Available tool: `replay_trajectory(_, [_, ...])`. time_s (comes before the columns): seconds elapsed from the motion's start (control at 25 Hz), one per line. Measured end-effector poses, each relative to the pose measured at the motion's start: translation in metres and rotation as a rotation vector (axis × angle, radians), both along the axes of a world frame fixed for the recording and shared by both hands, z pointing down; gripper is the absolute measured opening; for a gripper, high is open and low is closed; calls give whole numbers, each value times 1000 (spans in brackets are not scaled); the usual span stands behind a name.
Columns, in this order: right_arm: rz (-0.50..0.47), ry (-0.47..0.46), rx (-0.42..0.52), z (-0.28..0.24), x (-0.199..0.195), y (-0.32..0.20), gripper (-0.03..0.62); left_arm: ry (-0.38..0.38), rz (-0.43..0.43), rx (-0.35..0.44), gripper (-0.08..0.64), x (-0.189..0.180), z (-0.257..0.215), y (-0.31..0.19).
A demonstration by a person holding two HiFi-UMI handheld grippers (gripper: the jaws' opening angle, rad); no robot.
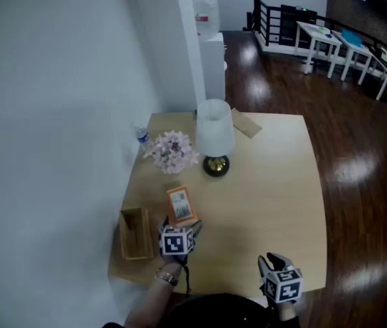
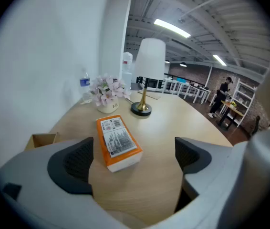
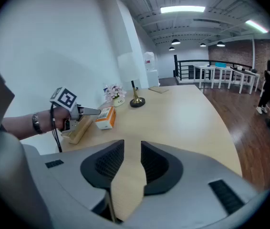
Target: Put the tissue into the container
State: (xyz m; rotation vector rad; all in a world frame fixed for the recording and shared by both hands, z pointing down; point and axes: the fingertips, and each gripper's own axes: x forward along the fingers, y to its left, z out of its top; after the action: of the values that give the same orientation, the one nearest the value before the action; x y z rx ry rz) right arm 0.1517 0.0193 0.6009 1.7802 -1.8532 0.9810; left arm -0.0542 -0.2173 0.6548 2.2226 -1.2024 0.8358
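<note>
Head view: left tool (image 1: 182, 226) released at tissue pack (image 1: 180, 203), right tool (image 1: 271, 260) released near table (image 1: 275, 183) edge

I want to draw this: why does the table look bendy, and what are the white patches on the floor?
Left gripper view: the wide lens bows the edge of the pale wooden table and darkens the corners. Right gripper view: same bulge; the long ceiling lamp glares white. Head view: patches on the dark brown plank floor are reflected light.
</note>
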Motion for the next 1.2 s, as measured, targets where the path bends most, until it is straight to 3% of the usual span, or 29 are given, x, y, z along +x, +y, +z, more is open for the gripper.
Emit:
replay_trajectory(0.24, [35,8,-26,3,-2,-9,114,-72,-111,-47,546,-18,46,-74])
replay_trajectory(0.52, [90,7,-71,11,3,1,114,-104,-109,-192,534,-15,93,-73])
replay_trajectory(0.72, [100,10,-86,13,1,3,114,-150,-79,-165,464,-22,93,-77])
replay_trajectory(1.0, [104,19,-63,6,3,3,114,-55,-37,-133,413,-19,69,-67])
replay_trajectory(1.2, [83,14,-38,2,-2,-2,114,34,83,-68,411,-5,18,-24])
